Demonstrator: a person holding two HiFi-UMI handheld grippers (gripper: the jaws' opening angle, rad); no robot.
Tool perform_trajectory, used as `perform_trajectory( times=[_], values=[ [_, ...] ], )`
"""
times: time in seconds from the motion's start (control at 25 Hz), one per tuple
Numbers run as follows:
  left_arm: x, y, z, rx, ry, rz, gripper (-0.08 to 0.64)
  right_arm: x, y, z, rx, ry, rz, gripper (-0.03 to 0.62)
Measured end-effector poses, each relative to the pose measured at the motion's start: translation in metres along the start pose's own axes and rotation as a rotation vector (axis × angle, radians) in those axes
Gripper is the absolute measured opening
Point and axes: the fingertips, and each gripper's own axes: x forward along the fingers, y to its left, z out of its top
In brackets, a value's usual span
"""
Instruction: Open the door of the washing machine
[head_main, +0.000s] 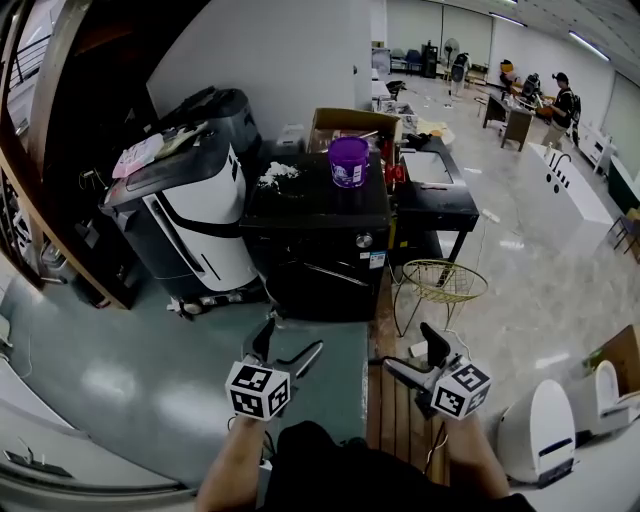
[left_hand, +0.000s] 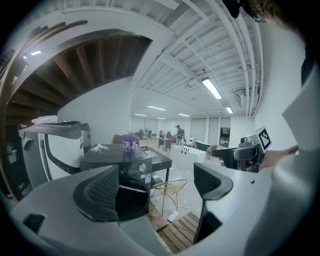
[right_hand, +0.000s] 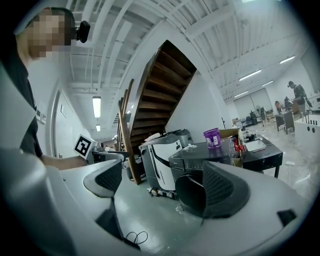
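Washing machine (head_main: 315, 215), black, front-loading, stands on the floor ahead of me between a white-and-black appliance (head_main: 190, 215) and a black table (head_main: 435, 200). Its round dark door (head_main: 318, 285) faces me and looks shut against the front, and a purple tub (head_main: 348, 161) and a white crumpled scrap (head_main: 277, 174) rest on its top. Left gripper (head_main: 293, 337) and right gripper (head_main: 410, 348) are both held low in front of me, well apart from the machine, jaws spread wide with nothing between them and touching nothing.
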Motion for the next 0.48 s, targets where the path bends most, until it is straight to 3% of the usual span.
perform_trajectory(
  times=[0.28, 0.48],
  values=[
    [0.025, 0.007, -0.006, -0.016, 0.02, -0.031, 0.468, 0.012, -0.014, -0.008, 0.014, 0.027, -0.018, 0.495],
    [0.057, 0.036, -0.008, -0.046, 0.035, -0.057, 0.468, 0.048, -0.028, -0.006, 0.009, 0.066, -0.011, 0.495]
  ],
)
